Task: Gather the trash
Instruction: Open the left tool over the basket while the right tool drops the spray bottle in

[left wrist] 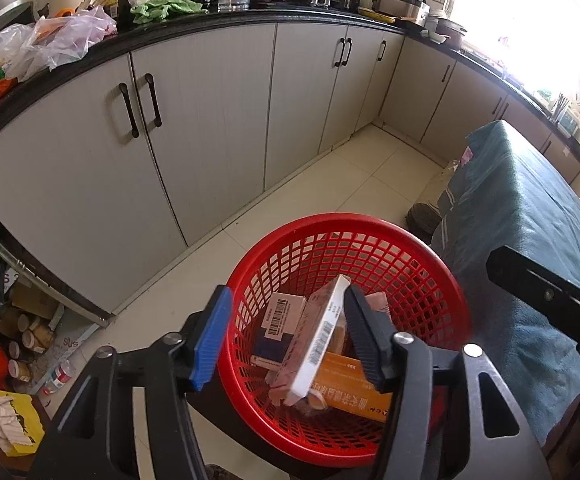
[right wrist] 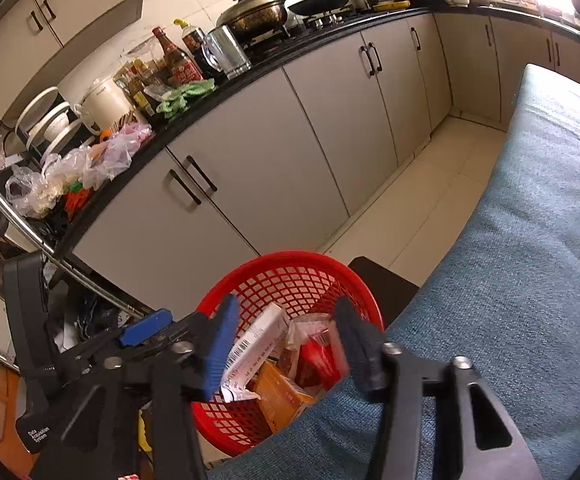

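I have both tools over the red mesh basket (left wrist: 442, 280), which sits on the floor against the edge of the table with the blue-green cloth (left wrist: 530, 220). In the left wrist view the basket fills the frame from about 11 o'clock round to 4 o'clock of my fingers; in the right wrist view the red mesh basket (right wrist: 290, 272) lies at 12 o'clock, partly behind the cloth.

Inside it the trash is already piled: an orange carton (left wrist: 354, 384) flat at the bottom, a dark box with a barcode label (left wrist: 279, 316) at 11 o'clock, and a long white-edged box (left wrist: 322, 336) standing on end, its long axis running from 6 toward 12 o'clock, leaning away from me.

The left gripper (left wrist: 285, 340) stands roughly half open. That long box rises between its fingers, close to the black one, but I see no squeeze on it, so I judge it released. The right gripper (right wrist: 285, 344) is likewise about half open and empty; a red packet (right wrist: 318, 356) beneath it is blurred, possibly falling, though I cannot be sure.

Both hands are equally near the basket, the left more squarely above it. I judge the next move is away from here, to fetch more trash.
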